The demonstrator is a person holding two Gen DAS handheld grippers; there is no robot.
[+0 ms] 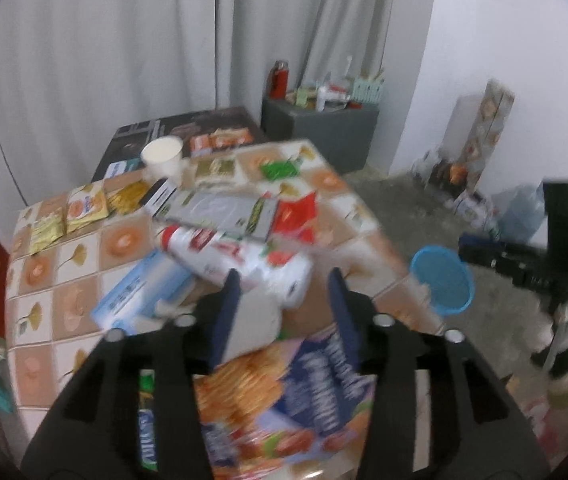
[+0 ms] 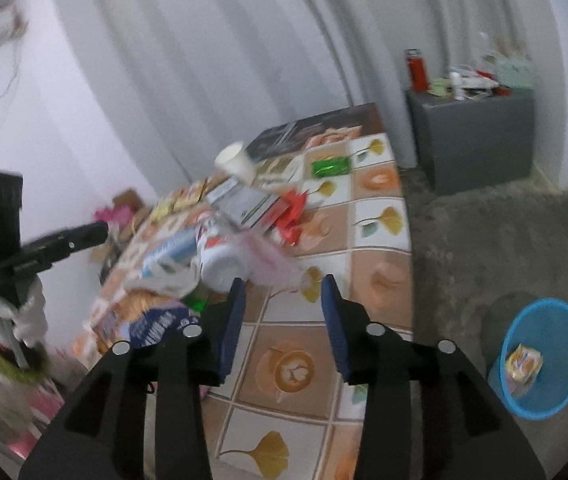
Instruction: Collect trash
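Both tools stood spread over the littered tile-patterned surface [image 2: 380, 208], left tool [image 1: 284, 280] and right tool [image 2: 282, 292] gripping nothing. A round blue plastic bin [image 2: 540, 400] on the floor held one yellow wrapper [image 2: 523, 363].

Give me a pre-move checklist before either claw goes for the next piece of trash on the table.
1. Left claw open with nothing pinched: ok.
2. Right claw open with nothing pinched: ok.
3. Blue bin upright on the floor beside the table, mouth unobstructed: ok.
4. Bin has room: ok, only a yellow packet shows inside.
5. Trash within the left claw's line: ok, white wrapper lies just ahead of its fingers.
6. Clear view of the pile: not ok, both views are motion-blurred.
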